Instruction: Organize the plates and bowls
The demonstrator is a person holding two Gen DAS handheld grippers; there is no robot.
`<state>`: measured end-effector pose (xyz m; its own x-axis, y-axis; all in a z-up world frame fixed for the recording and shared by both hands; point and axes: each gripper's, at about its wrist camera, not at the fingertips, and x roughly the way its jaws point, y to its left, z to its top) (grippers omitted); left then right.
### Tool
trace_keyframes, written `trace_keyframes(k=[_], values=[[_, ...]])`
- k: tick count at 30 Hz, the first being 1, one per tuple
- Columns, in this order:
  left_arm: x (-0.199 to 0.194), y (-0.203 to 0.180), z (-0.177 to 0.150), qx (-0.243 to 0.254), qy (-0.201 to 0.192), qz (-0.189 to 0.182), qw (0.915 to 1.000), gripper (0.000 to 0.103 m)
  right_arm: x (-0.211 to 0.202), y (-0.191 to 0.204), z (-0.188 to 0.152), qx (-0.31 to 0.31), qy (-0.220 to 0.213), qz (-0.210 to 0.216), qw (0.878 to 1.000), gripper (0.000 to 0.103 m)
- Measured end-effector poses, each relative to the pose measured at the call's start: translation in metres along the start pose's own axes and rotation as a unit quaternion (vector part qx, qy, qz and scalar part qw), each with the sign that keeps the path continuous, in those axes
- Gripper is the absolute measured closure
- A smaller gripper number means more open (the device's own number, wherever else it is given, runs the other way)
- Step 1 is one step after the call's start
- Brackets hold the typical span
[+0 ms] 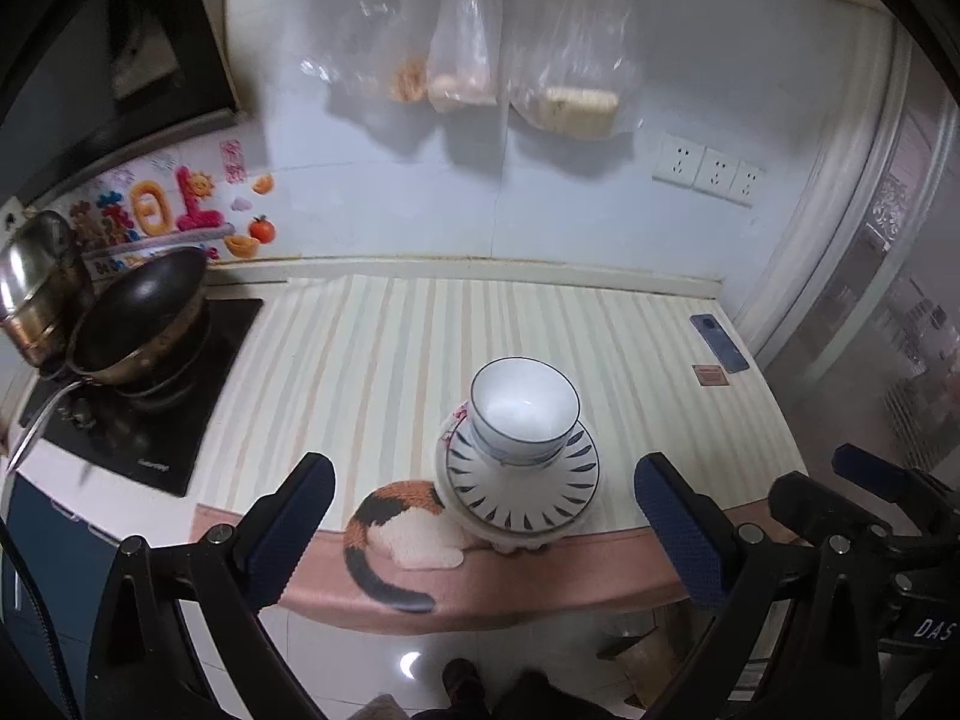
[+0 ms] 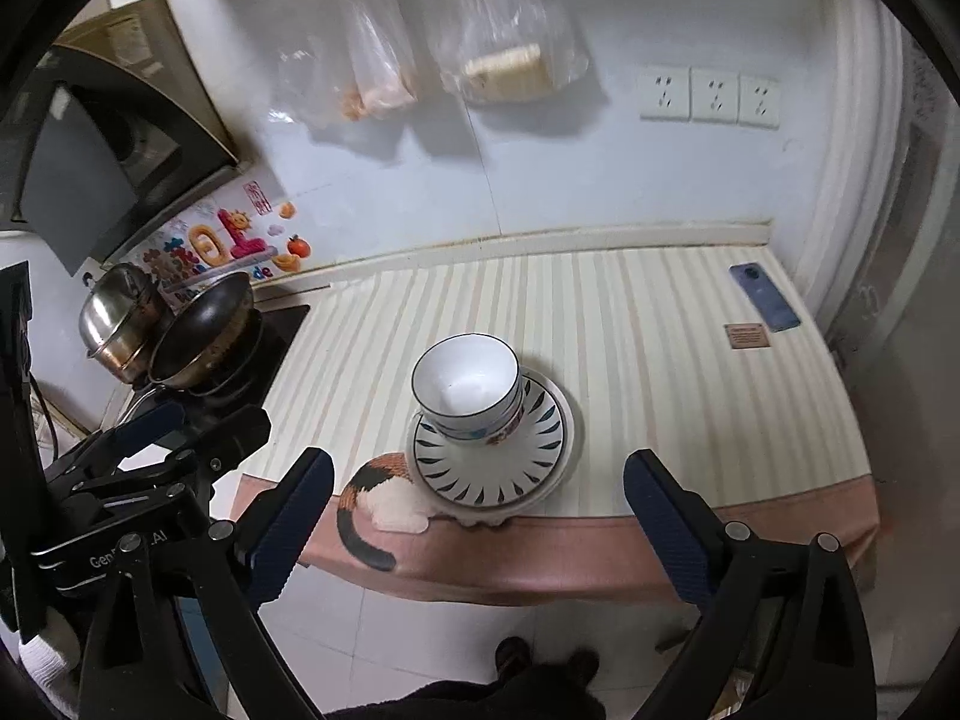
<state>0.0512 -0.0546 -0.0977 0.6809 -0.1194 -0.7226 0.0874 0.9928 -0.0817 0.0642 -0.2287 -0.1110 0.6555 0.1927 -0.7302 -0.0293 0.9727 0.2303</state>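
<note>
Nearest in each wrist view are the tongs themselves: the left gripper (image 1: 483, 531) stands with its jaws spread wide and nothing between them; the right gripper (image 2: 477, 531) is likewise agape and empty; both hang off the front edge of the counter, apart from the crockery.

Just beyond, close to the counter's front edge, sits the stack: nested white bowls with a thin dark rim (image 1: 525, 414), which rest on a plate with dark radiating dashes (image 1: 522, 483), itself on a plainer white plate (image 2: 567, 456); the pile partly covers a calico-cat print (image 1: 399, 519) on the striped table mat (image 1: 372, 360).

By the look of it this is glazed ceramic; I judge it stiff, fairly heavy as a stack, slick and breakable; the bowl's rim wall is probably the surest place to pinch, or the plate's overhanging lip.

The right wrist view shows at least two nested bowls, one with a coloured pattern; the left view hides this. Each view catches the other gripper at its side.

Farther off lie a phone (image 2: 765, 297), a black wok (image 1: 141, 315) and a steel pot (image 1: 39, 285).
</note>
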Motion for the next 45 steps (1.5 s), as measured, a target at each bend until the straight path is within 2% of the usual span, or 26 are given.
trace_keyframes(k=[7,16,28,45], values=[[-0.052,-0.005,-0.031,-0.015,-0.025,0.033,0.9990,0.000,-0.058,0.005,-0.031,-0.015,-0.027,0.000,1.000,0.003],[-0.101,-0.007,-0.067,-0.025,-0.045,0.057,0.9970,0.000,-0.096,0.007,-0.058,-0.035,-0.038,0.001,0.999,0.003],[-0.121,-0.007,-0.095,-0.030,-0.044,0.068,0.9963,0.000,-0.117,0.005,-0.083,-0.042,-0.046,-0.011,0.998,0.003],[-0.131,-0.004,-0.096,-0.031,-0.056,0.067,0.9957,0.000,-0.121,0.004,-0.085,-0.045,-0.052,-0.015,0.998,0.002]])
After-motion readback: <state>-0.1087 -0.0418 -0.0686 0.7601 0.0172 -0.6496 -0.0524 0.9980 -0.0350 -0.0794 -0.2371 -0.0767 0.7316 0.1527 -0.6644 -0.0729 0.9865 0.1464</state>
